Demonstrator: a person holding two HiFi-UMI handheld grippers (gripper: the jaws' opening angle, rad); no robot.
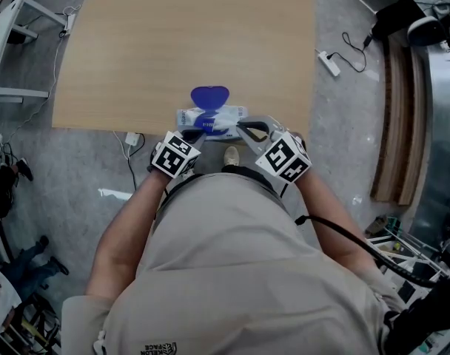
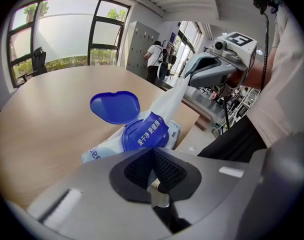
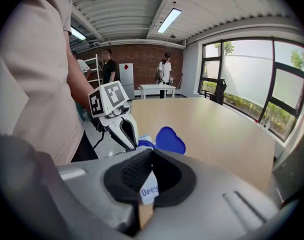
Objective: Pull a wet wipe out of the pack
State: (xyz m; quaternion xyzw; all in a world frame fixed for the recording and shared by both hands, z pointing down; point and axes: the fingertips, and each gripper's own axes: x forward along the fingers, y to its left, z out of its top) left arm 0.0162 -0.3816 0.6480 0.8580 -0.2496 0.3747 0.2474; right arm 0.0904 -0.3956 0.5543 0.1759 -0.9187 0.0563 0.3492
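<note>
Gripping: left tongs (image 2: 153,154) clamped on pack (image 2: 147,134) end | right tongs (image 3: 150,159) raised alongside, pinching stretched wet wipe (image 2: 169,99)

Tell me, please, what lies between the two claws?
The wet wipe pack, its blue lid open, lies between them; the head view shows this.

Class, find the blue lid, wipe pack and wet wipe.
blue lid (image 2: 114,106), left gripper view, flap centre.
wipe pack (image 2: 104,150), left gripper view, white wrapper.
wet wipe (image 2: 168,100), left gripper view, stretched middle.

Wooden table (image 1: 188,43) on grey floor (image 1: 343,143); white power strip (image 1: 329,63) beside it
</note>
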